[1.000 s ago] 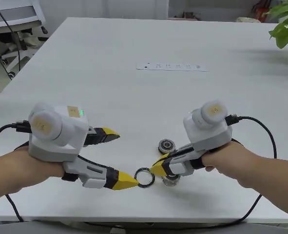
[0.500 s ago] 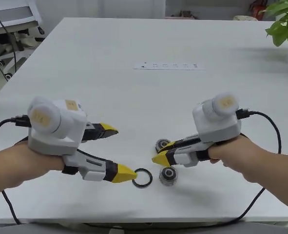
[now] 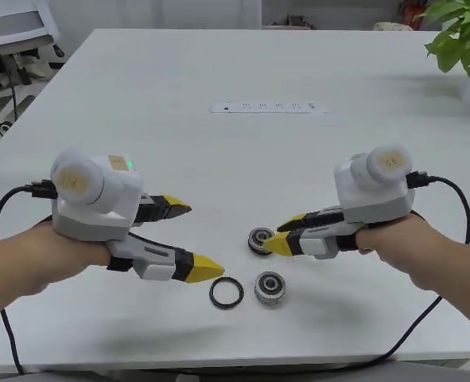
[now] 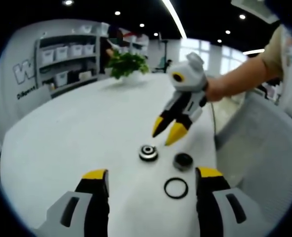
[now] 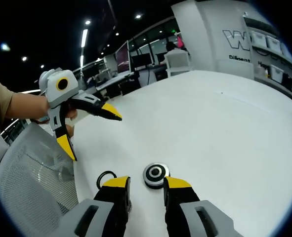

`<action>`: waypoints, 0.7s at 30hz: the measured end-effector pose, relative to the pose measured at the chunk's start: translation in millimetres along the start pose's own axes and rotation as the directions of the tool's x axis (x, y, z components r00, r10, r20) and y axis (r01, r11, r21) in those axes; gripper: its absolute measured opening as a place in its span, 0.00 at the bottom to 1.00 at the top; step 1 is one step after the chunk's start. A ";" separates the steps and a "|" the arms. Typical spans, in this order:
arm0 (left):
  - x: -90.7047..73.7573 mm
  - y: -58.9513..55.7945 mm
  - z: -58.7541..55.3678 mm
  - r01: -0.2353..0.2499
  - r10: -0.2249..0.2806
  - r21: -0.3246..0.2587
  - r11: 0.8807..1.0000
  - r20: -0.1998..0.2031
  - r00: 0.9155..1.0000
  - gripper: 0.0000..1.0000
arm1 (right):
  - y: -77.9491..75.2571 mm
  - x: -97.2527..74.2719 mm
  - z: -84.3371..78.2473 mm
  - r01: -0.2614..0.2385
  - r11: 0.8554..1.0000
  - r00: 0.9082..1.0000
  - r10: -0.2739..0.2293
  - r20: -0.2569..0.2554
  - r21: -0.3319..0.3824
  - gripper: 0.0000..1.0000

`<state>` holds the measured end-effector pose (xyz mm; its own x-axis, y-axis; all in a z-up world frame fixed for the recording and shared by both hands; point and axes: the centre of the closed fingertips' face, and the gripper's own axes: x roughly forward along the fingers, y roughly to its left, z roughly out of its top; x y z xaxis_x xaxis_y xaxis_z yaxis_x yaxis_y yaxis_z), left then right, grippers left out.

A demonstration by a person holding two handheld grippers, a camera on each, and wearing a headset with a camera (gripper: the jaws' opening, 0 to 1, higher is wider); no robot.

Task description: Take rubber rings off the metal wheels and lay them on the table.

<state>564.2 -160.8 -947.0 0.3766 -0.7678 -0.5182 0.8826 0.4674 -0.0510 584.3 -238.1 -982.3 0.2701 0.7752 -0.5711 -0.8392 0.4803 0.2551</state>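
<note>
One ring (image 3: 226, 293) already lies flat on the table (image 3: 219, 159), close to the near edge and about midway along it. Just to its right is the near wheel (image 3: 270, 287), which looks bare and silvery. The far wheel (image 3: 260, 239) stands a little farther from that edge, and its dark rim suggests to us that it wears its rubber. We judge the rings light, thin and stretchy, with enough grip to cling to the metal. The wheels look small, stiff and liable to slide on the smooth top. So we would pin the far wheel by its faces or hub with one gripper and catch the rubber at the rim with the other, peeling rather than pulling straight. The left gripper (image 3: 195, 237) hovers low over the table left of the ring, lying nearly level and pointing right, its jaws spread wide and empty. The right gripper (image 3: 287, 232) points left and slightly down, its tips just beside the far wheel, with only a narrow gap between the jaws and nothing held. In the right gripper view that wheel (image 5: 156, 175) sits just ahead of the gap.
</note>
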 end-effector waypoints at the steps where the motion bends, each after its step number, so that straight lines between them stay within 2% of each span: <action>1: 1.5 0.8 0.3 -0.001 0.001 -0.001 1.000 0.000 1.000 0.72 | -1.8 -0.1 -0.6 0.006 1.000 1.000 -0.006 0.001 -0.002 0.25; 10: 19.9 9.2 -4.2 -0.008 0.008 -0.004 1.000 -0.015 1.000 0.67 | -15.6 1.9 -4.9 0.038 0.998 0.999 -0.038 0.015 -0.040 0.28; 21: 42.7 6.4 -4.7 -0.001 0.001 -0.021 1.000 -0.021 1.000 0.61 | -24.5 9.3 -15.4 0.042 0.996 0.999 -0.041 0.017 -0.081 0.27</action>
<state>584.6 -188.6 -973.4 0.3713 -0.7582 -0.5359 0.8760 0.4773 -0.0684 600.1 -249.0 -1005.8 0.3119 0.7620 -0.5675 -0.8628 0.4773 0.1667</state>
